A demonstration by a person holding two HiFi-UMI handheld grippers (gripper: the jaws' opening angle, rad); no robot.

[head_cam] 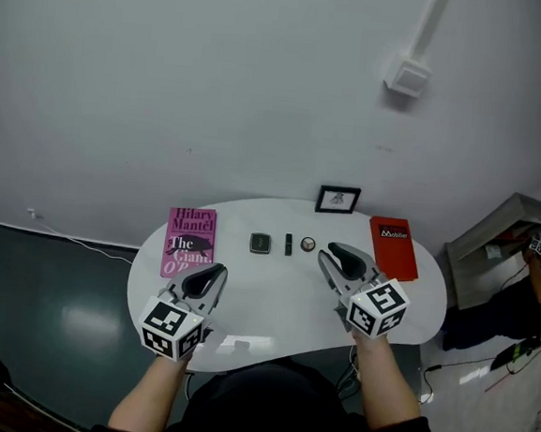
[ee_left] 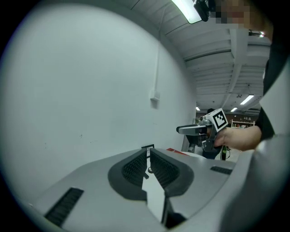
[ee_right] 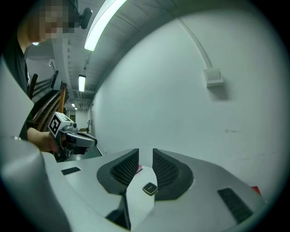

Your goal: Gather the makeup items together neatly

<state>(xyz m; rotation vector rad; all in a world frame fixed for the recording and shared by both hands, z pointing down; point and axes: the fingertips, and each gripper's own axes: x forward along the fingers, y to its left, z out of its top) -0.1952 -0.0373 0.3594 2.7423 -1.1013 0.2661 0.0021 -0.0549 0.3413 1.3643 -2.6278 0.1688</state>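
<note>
- desk point(head_cam: 272, 300): smooth white top, slight sheen
- floor point(head_cam: 55, 309): glossy dark green, mirrors lights
- pink book point(head_cam: 189, 242), red book point(head_cam: 393, 247): paper covers, satin
- compact point(head_cam: 261, 243): black, glossy plastic look
- right tool point(ee_right: 145, 156): matt grey plastic, dark ribbed jaw faces

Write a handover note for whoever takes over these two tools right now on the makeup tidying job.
Left tool: shut, empty, held over the near side of the table.
Right tool: open, empty, over the table.
Makeup: square compact, black stick and small round pot lie in a short row, slightly apart, between pink book and red book.
Done: roughly grouped.
Left: perhaps close the gaps.
</note>
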